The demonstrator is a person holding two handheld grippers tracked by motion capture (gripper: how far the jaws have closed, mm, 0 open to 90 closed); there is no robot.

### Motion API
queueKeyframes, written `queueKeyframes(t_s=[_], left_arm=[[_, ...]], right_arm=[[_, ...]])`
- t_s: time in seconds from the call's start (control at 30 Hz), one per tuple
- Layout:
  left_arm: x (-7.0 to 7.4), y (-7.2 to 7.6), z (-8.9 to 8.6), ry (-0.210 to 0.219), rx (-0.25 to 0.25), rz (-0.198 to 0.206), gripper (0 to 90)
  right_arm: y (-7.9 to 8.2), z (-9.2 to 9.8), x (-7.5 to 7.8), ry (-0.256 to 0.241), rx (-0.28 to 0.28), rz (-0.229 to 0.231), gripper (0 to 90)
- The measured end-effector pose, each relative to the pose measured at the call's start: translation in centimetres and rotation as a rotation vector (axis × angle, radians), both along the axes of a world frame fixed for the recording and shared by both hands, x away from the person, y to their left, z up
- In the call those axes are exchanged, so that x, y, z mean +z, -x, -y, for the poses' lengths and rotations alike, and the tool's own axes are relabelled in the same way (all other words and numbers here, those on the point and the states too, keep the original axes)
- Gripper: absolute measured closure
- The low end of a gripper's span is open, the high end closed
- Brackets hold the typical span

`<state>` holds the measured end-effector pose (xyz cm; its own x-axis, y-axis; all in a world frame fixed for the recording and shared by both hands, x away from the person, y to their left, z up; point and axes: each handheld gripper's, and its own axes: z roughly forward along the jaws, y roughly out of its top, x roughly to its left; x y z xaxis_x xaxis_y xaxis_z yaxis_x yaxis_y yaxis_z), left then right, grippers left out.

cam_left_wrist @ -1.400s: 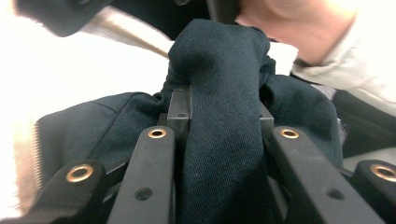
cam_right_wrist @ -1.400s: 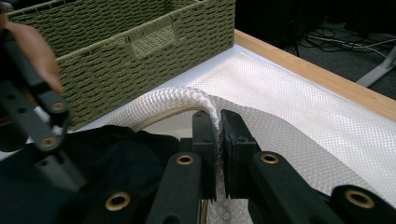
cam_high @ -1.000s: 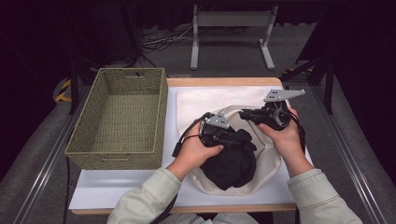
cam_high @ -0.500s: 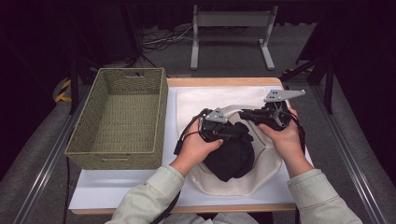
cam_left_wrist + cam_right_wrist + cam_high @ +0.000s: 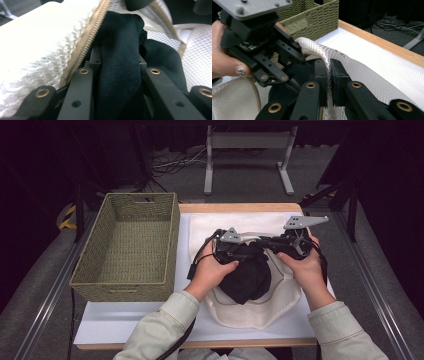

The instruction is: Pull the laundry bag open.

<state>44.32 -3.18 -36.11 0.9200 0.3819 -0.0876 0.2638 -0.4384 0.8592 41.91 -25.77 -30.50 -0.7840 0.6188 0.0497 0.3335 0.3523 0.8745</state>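
We see woven basket (image 5: 127, 247) at left of frame, unused. White mesh bag (image 5: 260, 307) at lower centre, black garment (image 5: 247, 280) half inside its mouth. Left gripper (image 5: 239, 251) clenched on garment; right gripper (image 5: 329, 82) pinching bag's rim (zipper (image 5: 86, 41) alongside). We judge: hold rim taut, push cloth deep, clear of zipper.

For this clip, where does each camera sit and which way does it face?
High view: above the person's side, facing forward and down on the table; both forearms and hands enter from below.
Left gripper view: rides the left claw, looking along its jaws at black cloth beside the mesh bag zipper.
Right gripper view: rides the right claw, pinching the bag's edge, facing the basket; left hand shows.
Shared: bag and black cloth.
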Motion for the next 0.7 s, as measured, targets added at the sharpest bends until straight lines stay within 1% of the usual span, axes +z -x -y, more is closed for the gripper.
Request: queueKeyframes(t_s=[0.03, 0.13, 0.23, 0.3, 0.37, 0.4, 0.5, 0.6, 0.67, 0.7], left_arm=[[-0.1, -0.1, 0.0, 0.007, 0.006, 0.001, 71.7], [0.0, -0.1, -0.1, 0.01, 0.014, 0.007, 71.6], [0.1, -0.2, 0.0, 0.02, 0.024, 0.02, 71.6], [-0.2, -0.4, 0.0, 0.02, 0.034, 0.024, 71.6], [-0.4, -0.5, 0.1, 0.023, 0.037, 0.018, 71.6], [-1.0, -0.6, 0.1, 0.023, 0.046, 0.017, 71.6], [-1.5, -0.7, 0.2, 0.022, 0.053, 0.012, 71.5], [-1.7, -0.7, 0.2, 0.028, 0.057, 0.013, 71.6], [-1.8, -0.7, 0.2, 0.03, 0.056, 0.02, 71.5], [-1.9, -0.6, 0.2, 0.03, 0.057, 0.017, 71.5]], right_arm=[[0.0, 0.0, 0.0, 0.001, 0.0, 0.001, 84.7], [0.0, -0.1, 0.0, 0.001, 0.0, 0.001, 84.7], [0.0, 0.0, 0.0, -0.006, 0.001, 0.002, 84.7], [0.0, -0.1, -0.1, -0.002, -0.001, 0.002, 84.6], [-0.1, -0.1, -0.2, 0.002, -0.001, -0.003, 84.5], [-0.1, -0.2, -0.3, 0.005, 0.002, -0.005, 84.5], [-0.1, -0.3, -0.7, 0.009, 0.003, -0.012, 84.5], [-0.2, -0.3, -0.9, 0.009, 0.004, -0.018, 84.5], [-0.2, -0.3, -1.0, 0.009, 0.004, -0.02, 84.4], [-0.2, -0.3, -1.0, 0.008, 0.004, -0.021, 84.4]])
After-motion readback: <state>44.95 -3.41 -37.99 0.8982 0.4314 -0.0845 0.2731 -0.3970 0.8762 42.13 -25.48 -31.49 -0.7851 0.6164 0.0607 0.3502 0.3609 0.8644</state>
